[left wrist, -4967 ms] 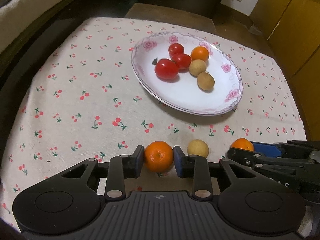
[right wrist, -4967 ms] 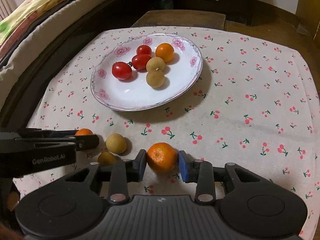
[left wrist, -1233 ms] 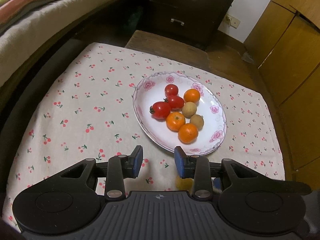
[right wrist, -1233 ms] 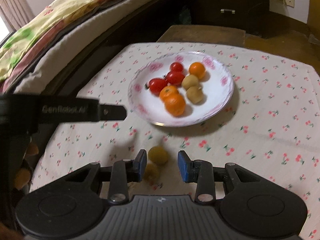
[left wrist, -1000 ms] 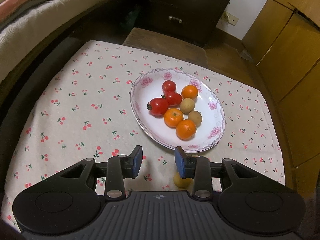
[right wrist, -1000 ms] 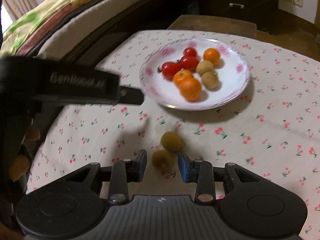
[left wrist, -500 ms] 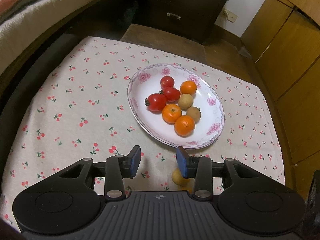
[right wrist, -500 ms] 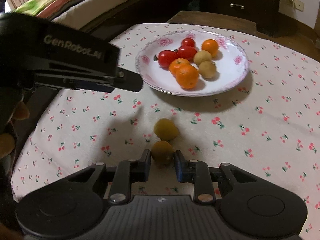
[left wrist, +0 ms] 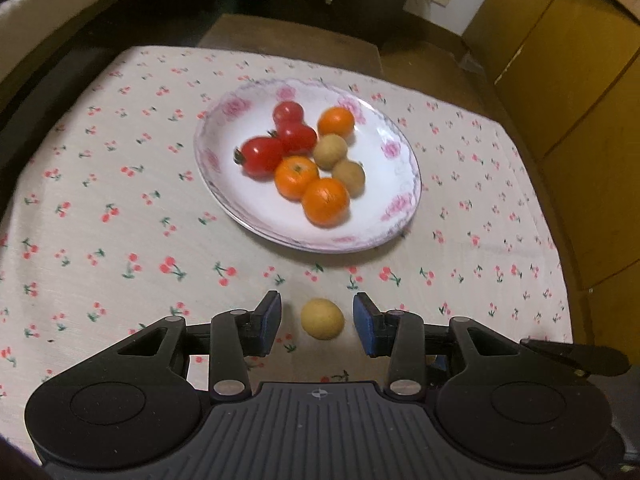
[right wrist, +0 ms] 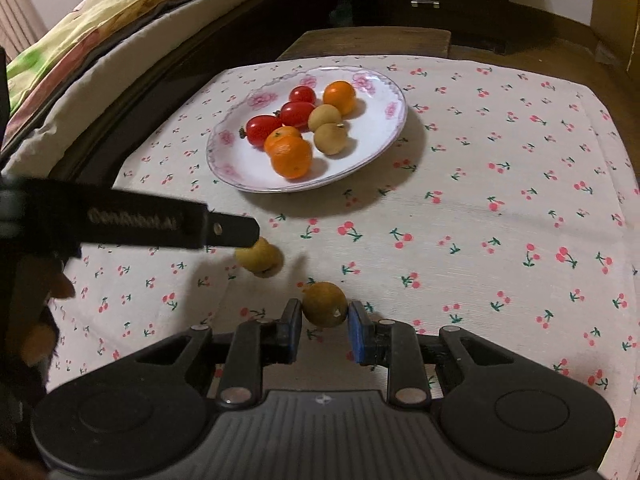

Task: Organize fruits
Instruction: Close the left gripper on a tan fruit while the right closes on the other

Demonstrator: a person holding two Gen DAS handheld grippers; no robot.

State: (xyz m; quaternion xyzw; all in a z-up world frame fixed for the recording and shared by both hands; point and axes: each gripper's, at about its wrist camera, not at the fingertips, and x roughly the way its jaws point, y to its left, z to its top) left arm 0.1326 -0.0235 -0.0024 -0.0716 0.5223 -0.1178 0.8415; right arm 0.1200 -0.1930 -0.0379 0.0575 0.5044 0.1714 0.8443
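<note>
left tongs [left wrist: 316, 322] parted, right tongs [right wrist: 323, 324] clamped

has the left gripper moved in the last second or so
Yes. The left gripper has come down and forward: the tan fruit that sat behind its right finger is now between its open fingers, and the plate looks nearer.

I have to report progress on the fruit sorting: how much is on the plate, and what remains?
Done: eight fruits sit on the plate: three tomatoes, three oranges, two longans. In hand: the right gripper is closed on a brown longan; the left gripper is open around a yellow longan on the tablecloth. Left: both go to the plate.
</note>
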